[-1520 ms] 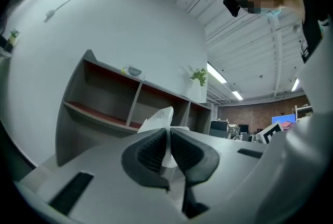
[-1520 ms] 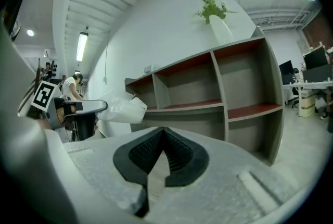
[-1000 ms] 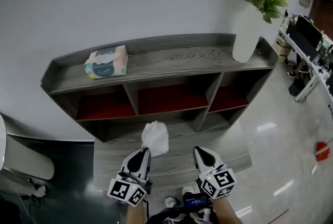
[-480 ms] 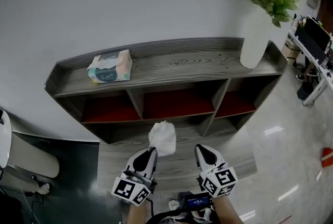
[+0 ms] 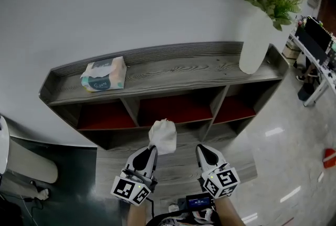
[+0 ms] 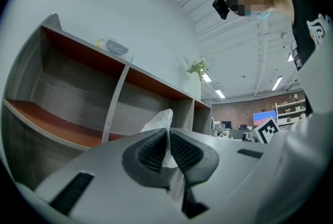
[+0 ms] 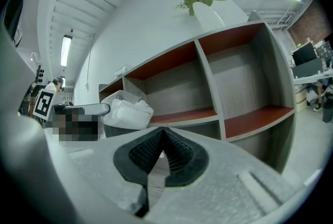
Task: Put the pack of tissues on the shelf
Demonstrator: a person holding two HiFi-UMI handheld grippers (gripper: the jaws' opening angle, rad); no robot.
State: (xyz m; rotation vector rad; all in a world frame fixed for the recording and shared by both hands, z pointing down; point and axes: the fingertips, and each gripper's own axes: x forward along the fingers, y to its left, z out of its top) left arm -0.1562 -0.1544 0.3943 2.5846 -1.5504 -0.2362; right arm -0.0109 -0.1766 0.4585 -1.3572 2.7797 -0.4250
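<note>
The pack of tissues (image 5: 103, 74), pastel with a dark oval label, lies on the left of the grey wooden shelf's top board (image 5: 178, 64). The left gripper view shows the pack (image 6: 113, 46) up on that top board. My left gripper (image 5: 150, 150) is held low in front of the shelf, shut on a single white tissue (image 5: 163, 136) that sticks up from its jaws. Between the ribbed pads that tissue (image 6: 158, 121) is pinched. My right gripper (image 5: 202, 150) is beside it, shut with nothing between its pads (image 7: 179, 152).
A tall white vase with green sprigs (image 5: 255, 43) stands on the shelf's right end. Below the top board are three red-lined compartments (image 5: 170, 106) and a lower wooden ledge (image 5: 184, 164). A white seat (image 5: 23, 159) is at the left, and desks with equipment (image 5: 315, 41) at the far right.
The head view has shifted a little, so the shelf sits slightly differently in the picture. Both grippers keep their places and the tissue stays pinched in the left one.
</note>
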